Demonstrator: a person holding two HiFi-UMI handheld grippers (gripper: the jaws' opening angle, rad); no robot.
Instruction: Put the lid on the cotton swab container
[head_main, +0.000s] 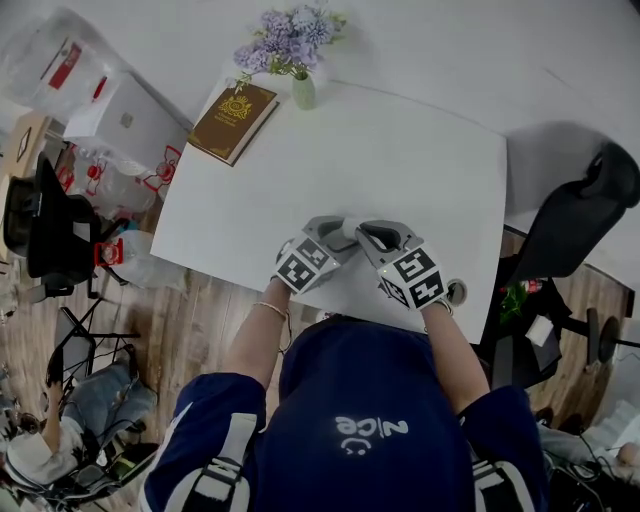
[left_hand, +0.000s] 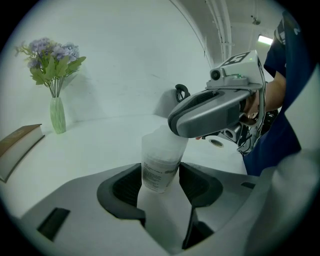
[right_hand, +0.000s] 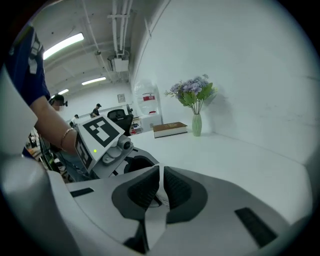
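The cotton swab container (left_hand: 160, 161), a clear plastic tub with a printed label, stands upright between the ribbed pads of my left gripper (left_hand: 162, 186), which is shut on it. My right gripper (left_hand: 212, 111) hangs over the tub's top and hides its mouth. In the right gripper view, my right gripper (right_hand: 160, 189) has its jaws almost together on a thin white edge, the lid (right_hand: 159, 196). The left gripper's marker cube (right_hand: 101, 135) sits just behind. In the head view both grippers meet nose to nose at the tub (head_main: 348, 229), near the front edge of the white table (head_main: 400, 160).
A green vase of purple flowers (head_main: 302, 88) and a brown book (head_main: 235, 118) stand at the table's far left corner. A small round object (head_main: 457, 291) lies near the front right corner. A black chair (head_main: 580, 215) is off the right side.
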